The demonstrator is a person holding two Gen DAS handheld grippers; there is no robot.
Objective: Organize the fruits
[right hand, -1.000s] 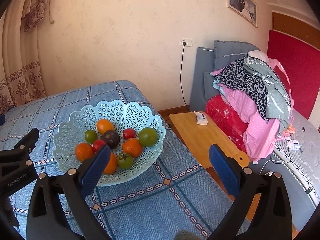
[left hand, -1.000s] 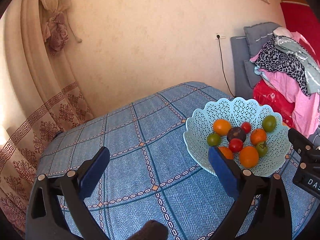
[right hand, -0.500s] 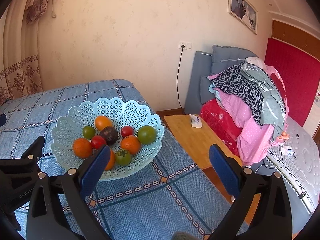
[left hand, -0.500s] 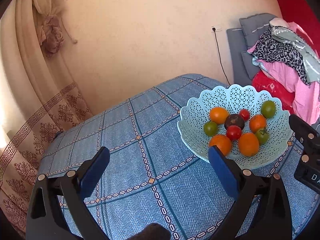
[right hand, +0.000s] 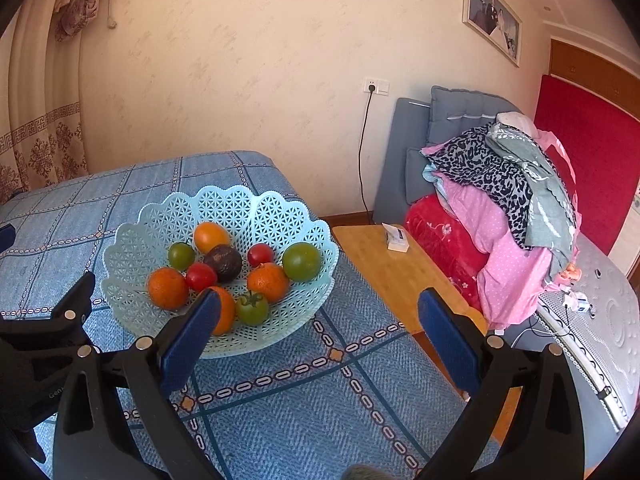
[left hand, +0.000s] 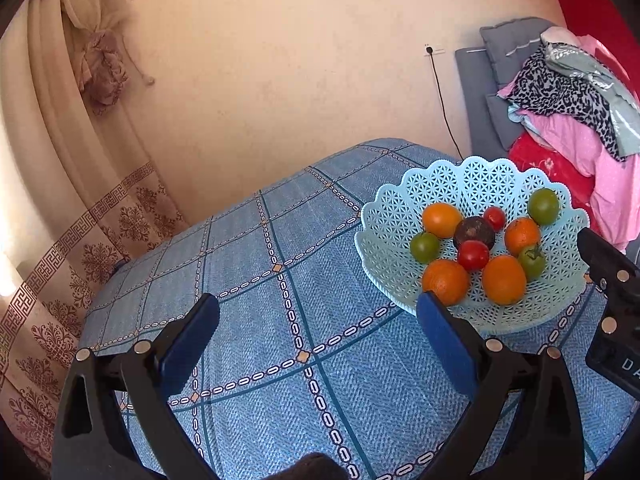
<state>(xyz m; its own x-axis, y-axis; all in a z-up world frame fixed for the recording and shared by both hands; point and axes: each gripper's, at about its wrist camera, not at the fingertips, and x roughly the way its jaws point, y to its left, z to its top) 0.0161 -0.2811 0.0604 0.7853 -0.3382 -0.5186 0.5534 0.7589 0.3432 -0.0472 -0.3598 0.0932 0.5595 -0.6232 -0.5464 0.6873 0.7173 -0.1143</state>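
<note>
Here we held both grippers spread wide and empty: the fruit basket (right hand: pixel 276 216) sat on the blue cloth (left hand: pixel 280 360), ahead-left of our right gripper (right hand: pixel 316 332), ahead-right of our left gripper (left hand: pixel 316 336).

Around you: a cream wall (right hand: pixel 240 60) with a framed picture (right hand: pixel 493 16), tied-back curtains (left hand: pixel 80 80), a grey headboard (right hand: pixel 452 120) heaped with clothes (right hand: pixel 512 184), and a low wooden table (right hand: pixel 384 264).

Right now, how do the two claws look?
Both claws match: the left claw and the right claw have black plastic arms with small silver screws and flat blue pads. White lettering marks their black bodies; it is only partly readable.
</note>
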